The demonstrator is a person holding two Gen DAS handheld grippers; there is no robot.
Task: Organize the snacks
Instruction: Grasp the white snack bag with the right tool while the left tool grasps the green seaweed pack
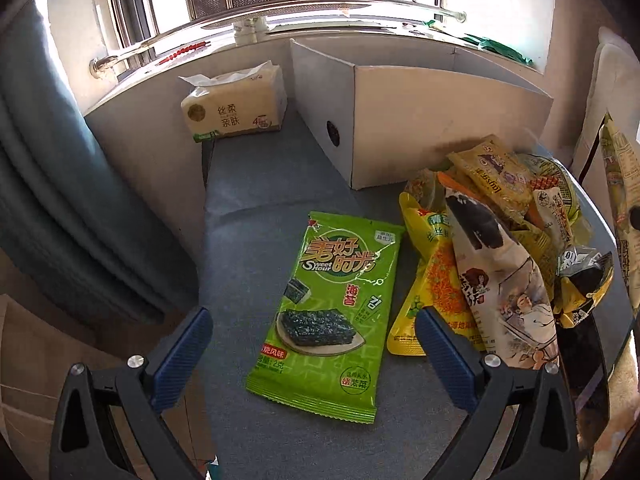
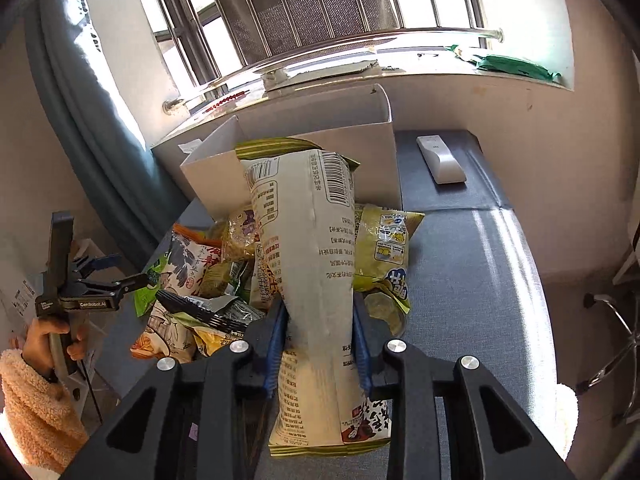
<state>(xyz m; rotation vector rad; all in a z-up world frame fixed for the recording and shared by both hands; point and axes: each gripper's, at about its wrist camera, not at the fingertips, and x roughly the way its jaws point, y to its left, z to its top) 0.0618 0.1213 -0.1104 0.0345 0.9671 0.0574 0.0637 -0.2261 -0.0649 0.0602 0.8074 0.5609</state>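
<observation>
The right tongs (image 2: 320,320) are clenched on a tall white snack bag (image 2: 308,248) at frame centre; it blocks most of the white box (image 2: 212,176) behind. The left tongs (image 1: 314,344) hang wide, released, over a green seaweed packet (image 1: 332,312) flat on the grey surface (image 1: 248,200). Only the right view shows the remote (image 2: 440,160), upper right; the snack pile (image 1: 500,240) is cut off at right.

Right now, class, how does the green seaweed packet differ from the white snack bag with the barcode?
The green seaweed packet lies flat on the grey surface, untouched, between the open left hand-held gripper's fingers. The white snack bag stands up, clamped in the right hand-held gripper, its printed back showing. Both are sealed snack packs.
</observation>
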